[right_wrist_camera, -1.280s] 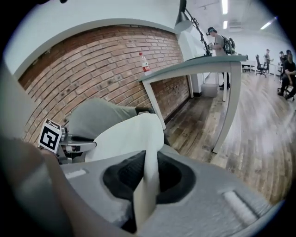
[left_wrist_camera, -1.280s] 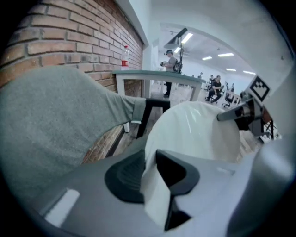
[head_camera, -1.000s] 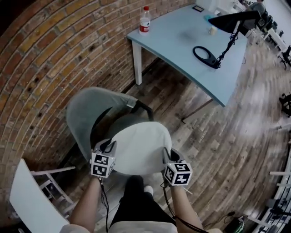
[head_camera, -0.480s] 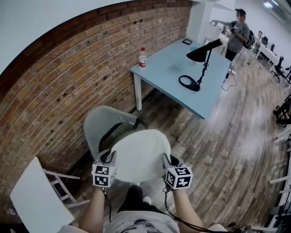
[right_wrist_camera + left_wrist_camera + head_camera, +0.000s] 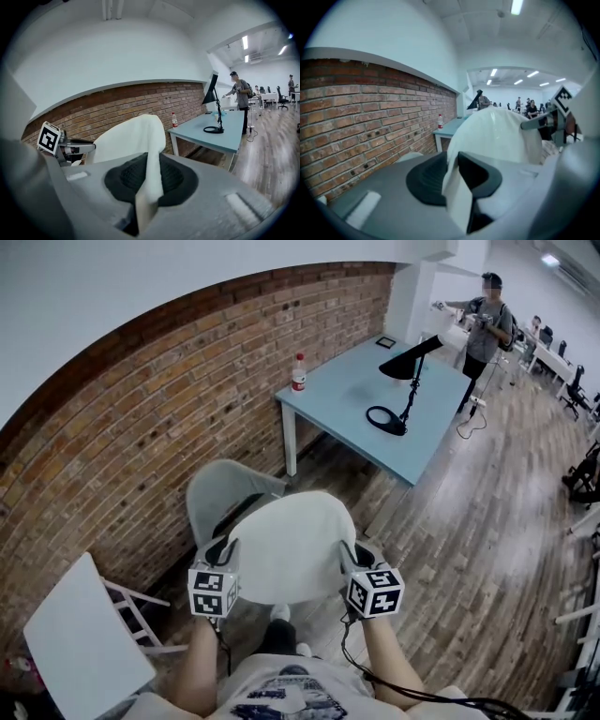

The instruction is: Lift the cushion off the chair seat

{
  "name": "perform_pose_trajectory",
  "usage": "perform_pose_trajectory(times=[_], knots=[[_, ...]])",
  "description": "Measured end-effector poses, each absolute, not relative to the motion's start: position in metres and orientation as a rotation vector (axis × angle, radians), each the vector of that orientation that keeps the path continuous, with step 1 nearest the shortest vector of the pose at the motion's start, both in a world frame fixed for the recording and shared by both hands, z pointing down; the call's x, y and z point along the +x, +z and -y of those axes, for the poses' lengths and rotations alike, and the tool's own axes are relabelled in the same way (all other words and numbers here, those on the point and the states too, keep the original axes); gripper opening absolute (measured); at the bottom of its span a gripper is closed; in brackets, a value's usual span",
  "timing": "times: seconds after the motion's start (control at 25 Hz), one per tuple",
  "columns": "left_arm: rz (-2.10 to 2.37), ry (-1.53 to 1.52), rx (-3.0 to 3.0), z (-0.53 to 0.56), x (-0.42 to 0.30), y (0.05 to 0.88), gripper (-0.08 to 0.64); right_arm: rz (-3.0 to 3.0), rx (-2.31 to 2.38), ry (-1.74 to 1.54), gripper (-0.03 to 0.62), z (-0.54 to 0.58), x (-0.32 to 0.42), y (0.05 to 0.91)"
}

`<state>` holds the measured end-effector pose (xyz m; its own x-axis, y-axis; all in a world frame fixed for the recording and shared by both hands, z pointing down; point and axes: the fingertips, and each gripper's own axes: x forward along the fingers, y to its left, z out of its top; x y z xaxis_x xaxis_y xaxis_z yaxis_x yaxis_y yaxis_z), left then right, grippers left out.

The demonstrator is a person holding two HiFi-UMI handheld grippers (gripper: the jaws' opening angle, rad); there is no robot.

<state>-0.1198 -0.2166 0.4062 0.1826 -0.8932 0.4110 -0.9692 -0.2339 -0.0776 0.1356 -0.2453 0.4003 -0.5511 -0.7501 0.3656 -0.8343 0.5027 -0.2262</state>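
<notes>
I am holding the round white fabric cushion (image 5: pixel 286 549) up over the grey chair (image 5: pixel 217 495), my left tool (image 5: pixel 221 557) pinching its left edge and my right tool (image 5: pixel 353 557) pinching its right edge.

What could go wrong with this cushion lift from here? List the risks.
1. The left gripper and right gripper each pinch only a thin edge of the white cushion, so the soft edge could slip out.
2. If one side lets go, the cushion could swing down onto the grey chair below.
</notes>
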Motion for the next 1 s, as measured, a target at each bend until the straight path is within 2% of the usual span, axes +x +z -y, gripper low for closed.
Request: perform_pose_trajectory(times=[1.0], knots=[[1.816, 0.536, 2.262, 0.21, -0.127, 0.397, 0.072, 2.56, 1.367, 0.582, 0.048, 0.238, 0.129, 0.392]])
